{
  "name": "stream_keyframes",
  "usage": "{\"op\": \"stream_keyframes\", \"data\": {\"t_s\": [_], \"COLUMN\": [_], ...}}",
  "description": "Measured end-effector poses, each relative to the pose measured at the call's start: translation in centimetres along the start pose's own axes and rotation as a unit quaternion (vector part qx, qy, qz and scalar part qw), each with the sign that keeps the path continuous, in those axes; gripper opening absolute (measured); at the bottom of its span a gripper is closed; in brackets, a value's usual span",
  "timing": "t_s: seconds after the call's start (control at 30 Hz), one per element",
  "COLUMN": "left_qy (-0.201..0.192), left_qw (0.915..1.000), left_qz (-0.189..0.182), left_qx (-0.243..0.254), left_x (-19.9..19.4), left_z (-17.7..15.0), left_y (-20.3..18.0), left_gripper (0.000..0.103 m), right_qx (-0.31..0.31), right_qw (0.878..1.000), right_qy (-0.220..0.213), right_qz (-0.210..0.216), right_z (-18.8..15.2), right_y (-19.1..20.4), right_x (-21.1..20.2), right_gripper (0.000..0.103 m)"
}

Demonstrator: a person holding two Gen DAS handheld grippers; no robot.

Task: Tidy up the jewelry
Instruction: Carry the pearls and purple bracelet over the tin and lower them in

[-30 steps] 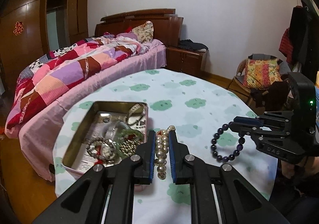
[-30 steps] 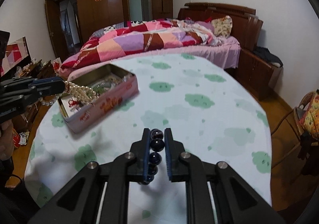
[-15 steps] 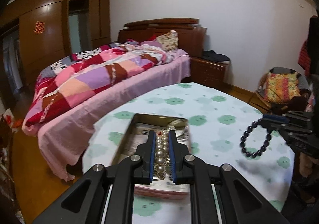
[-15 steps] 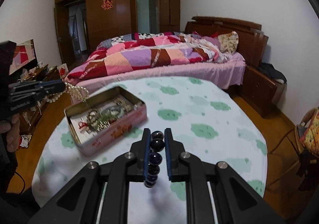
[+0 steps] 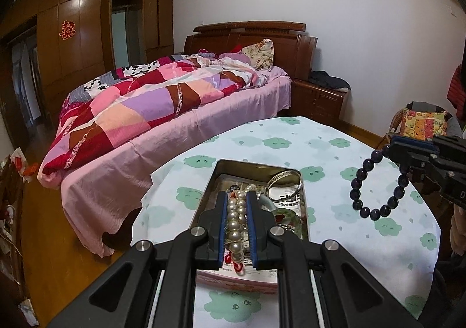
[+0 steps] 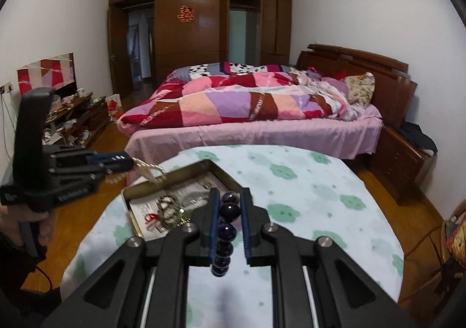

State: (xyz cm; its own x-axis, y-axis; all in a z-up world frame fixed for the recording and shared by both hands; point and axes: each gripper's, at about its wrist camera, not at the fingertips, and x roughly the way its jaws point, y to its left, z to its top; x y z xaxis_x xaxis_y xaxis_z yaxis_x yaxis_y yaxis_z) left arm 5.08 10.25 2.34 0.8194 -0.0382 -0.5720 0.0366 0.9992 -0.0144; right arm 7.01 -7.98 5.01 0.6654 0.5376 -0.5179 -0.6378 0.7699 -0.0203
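— Tin contents, please: what is being kept in the open box on the round table?

— Printed paper is lying along its floor. A silver bangle is leaning at the corner toward one o'clock in the left wrist view, and a green-and-red piece is sitting toward three o'clock of the tin's middle. More small items are being hidden by the fingers. In the right wrist view a tangle of pale jewelry with a red thread is seen at the tin's near end.

— How is the left gripper being held?

— Its jaws are being kept nearly together, clamped on a pearl bracelet. The pearls are running in a line between the blue pads, and a red tassel is hanging at six o'clock. The bracelet is being carried above the tin's near part. In the right wrist view the strand is dangling over the tin's rim at ten o'clock.

— And the right gripper?

— It is likewise being held narrowly, clamped on a dark purple bead bracelet. In the left wrist view that loop is hanging free in the air at three o'clock, above the tablecloth and beside the tin, apart from it.
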Motion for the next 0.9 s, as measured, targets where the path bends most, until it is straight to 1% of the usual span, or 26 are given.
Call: {"op": "stream_keyframes", "data": {"t_s": [0.33, 0.43, 0.9], "left_qy": [0.012, 0.015, 0.040], "left_qw": [0.9999, 0.9998, 0.9991], "left_qz": [0.006, 0.014, 0.006], "left_qx": [-0.005, -0.002, -0.008], "left_x": [1.1, 1.5, 3.5], "left_z": [-0.2, -0.3, -1.4], "left_y": [0.8, 0.8, 0.8], "left_gripper": [0.012, 0.012, 0.012], "right_qx": [-0.010, -0.015, -0.021], "right_qw": [0.999, 0.999, 0.998], "right_qy": [0.009, 0.011, 0.028], "right_qz": [0.032, 0.038, 0.060], "right_z": [1.3, 1.4, 1.1], "right_y": [1.9, 2.5, 4.5], "right_x": [2.6, 3.0, 5.5], "right_gripper": [0.016, 0.016, 0.016]}}
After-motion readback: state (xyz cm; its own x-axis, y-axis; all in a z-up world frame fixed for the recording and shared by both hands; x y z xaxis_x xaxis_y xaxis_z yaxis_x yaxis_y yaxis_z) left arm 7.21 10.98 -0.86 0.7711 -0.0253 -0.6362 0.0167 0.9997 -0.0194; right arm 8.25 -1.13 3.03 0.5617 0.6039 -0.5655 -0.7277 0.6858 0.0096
